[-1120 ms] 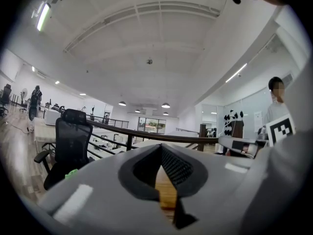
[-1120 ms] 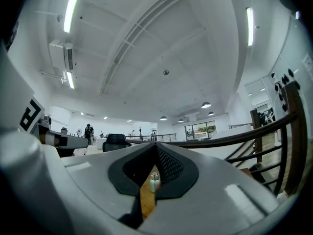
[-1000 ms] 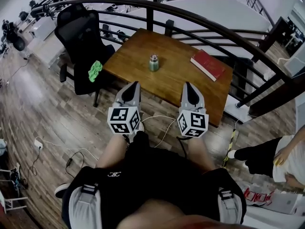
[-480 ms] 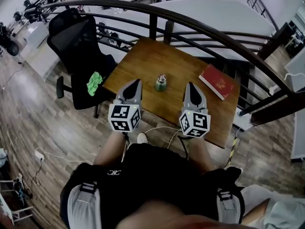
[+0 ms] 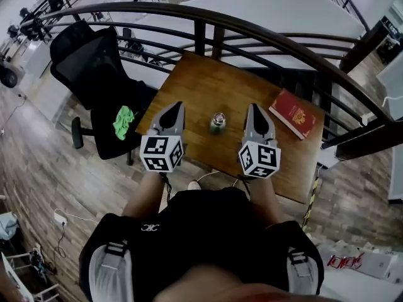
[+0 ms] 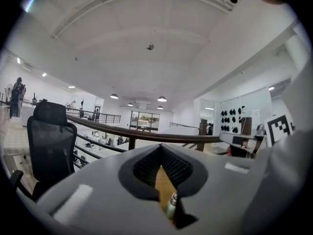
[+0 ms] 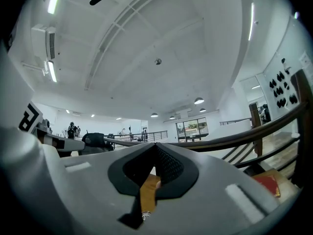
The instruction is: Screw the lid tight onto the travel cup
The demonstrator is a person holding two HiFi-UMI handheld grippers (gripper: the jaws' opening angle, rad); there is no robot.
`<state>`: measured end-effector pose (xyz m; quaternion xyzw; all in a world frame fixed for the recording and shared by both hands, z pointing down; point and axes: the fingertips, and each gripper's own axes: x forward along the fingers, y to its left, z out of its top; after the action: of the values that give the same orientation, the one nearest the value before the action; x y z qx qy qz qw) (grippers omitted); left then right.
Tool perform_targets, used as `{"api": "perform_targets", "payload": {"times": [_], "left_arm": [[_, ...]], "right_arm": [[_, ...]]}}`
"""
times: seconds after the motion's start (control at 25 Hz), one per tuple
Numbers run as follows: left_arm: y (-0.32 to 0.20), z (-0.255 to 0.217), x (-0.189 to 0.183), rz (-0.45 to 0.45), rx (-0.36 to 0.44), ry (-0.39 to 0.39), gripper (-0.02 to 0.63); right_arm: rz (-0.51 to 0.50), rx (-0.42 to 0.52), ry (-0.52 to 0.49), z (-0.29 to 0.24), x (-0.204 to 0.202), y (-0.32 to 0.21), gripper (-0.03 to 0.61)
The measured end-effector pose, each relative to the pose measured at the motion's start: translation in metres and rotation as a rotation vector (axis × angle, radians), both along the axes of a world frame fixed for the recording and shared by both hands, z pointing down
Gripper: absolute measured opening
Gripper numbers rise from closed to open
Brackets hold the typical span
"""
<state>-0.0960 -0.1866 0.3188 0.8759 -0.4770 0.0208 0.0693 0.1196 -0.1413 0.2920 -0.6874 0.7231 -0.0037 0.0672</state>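
Both my grippers shut and empty, the travel cup standing ahead between them.

From my head view, my left gripper (image 5: 177, 107) and right gripper (image 5: 253, 108) show against the near part of the wooden table (image 5: 189, 93), jaws together on nothing. The silver-topped travel cup (image 5: 218, 122) stands upright on the table between the two tips, touching neither. Only that view shows the green cloth (image 5: 123, 121) on the black office chair (image 5: 82, 61) and the plank floor (image 5: 38, 162). It also shows the whole red book (image 5: 296, 114) lying flat at the table's right. My gripper views look level instead. Each catches the cup through the notch in its closed jaws, with the curved railing (image 6: 146, 133) behind the table and the white ceiling (image 7: 161, 43) with its lamps.
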Motion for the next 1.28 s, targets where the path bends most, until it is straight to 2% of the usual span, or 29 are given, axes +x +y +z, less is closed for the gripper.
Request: {"api": "perform_targets", "payload": {"times": [0.36, 0.56, 0.64, 0.8, 0.92, 1.12, 1.28], "left_arm": [[-0.023, 0.005, 0.002, -0.025, 0.016, -0.019, 0.054], [-0.023, 0.013, 0.000, -0.035, 0.049, -0.040, 0.054], [-0.019, 0.020, 0.005, 0.002, 0.049, -0.039, 0.054], [-0.017, 0.042, 0.010, 0.047, 0.002, -0.027, 0.087], [-0.015, 0.062, 0.013, 0.077, -0.036, -0.029, 0.173], [-0.008, 0.106, 0.023, 0.115, -0.116, -0.050, 0.176], [0.003, 0.140, 0.039, 0.190, -0.167, -0.101, 0.187]], "right_arm": [[-0.035, -0.002, 0.008, 0.011, 0.032, -0.038, -0.003], [-0.120, -0.001, 0.007, 0.019, 0.034, -0.044, -0.002], [-0.173, -0.019, 0.004, 0.026, 0.031, -0.045, 0.055], [-0.265, -0.056, 0.034, 0.039, 0.023, -0.048, 0.104], [-0.317, -0.105, 0.083, 0.056, 0.016, -0.052, 0.118], [-0.361, -0.173, 0.124, 0.082, 0.009, -0.053, 0.117], [-0.427, -0.214, 0.145, 0.104, -0.001, -0.054, 0.118]]}}
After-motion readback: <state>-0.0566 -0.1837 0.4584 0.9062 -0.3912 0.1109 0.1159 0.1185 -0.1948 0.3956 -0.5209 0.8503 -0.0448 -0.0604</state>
